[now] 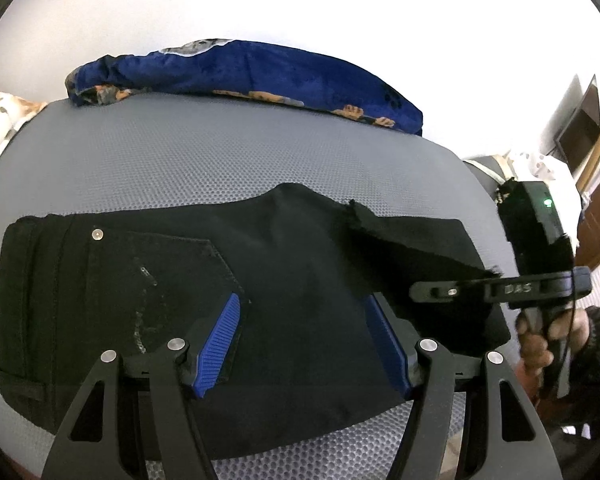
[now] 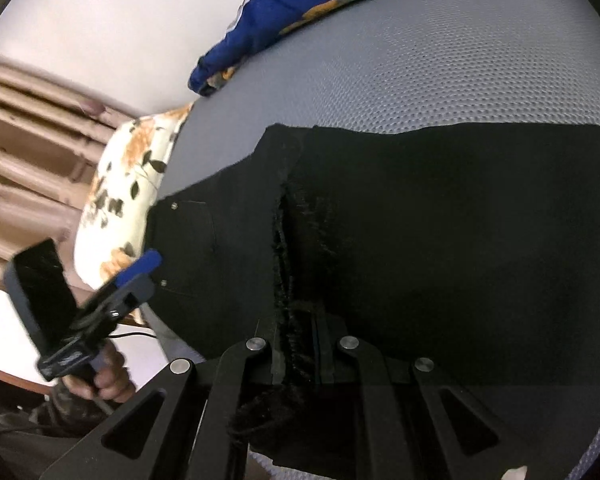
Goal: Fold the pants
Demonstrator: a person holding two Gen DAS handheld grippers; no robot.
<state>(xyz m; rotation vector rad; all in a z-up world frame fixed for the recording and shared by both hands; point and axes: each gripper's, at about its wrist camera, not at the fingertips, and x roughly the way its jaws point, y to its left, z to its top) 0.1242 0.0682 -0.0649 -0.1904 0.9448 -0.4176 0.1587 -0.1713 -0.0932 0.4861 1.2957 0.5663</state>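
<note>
Black pants (image 1: 292, 280) lie folded on a grey mesh mattress (image 1: 204, 152), waistband and back pocket to the left. My left gripper (image 1: 304, 340) is open, its blue pads just above the cloth, holding nothing. My right gripper (image 2: 300, 344) is shut on the frayed hem end of the pants (image 2: 284, 280) and holds it lifted over the rest of the pants (image 2: 460, 240). In the left wrist view the right gripper (image 1: 456, 290) shows at the right, pinching that raised hem (image 1: 404, 248). The left gripper (image 2: 140, 270) shows at the left of the right wrist view.
A blue blanket with orange print (image 1: 252, 76) lies along the far edge of the mattress. A floral pillow (image 2: 124, 192) sits at the mattress's left end, beige curtains (image 2: 28, 152) behind it. A white wall stands behind the mattress. Wooden furniture (image 1: 596, 216) stands at the right.
</note>
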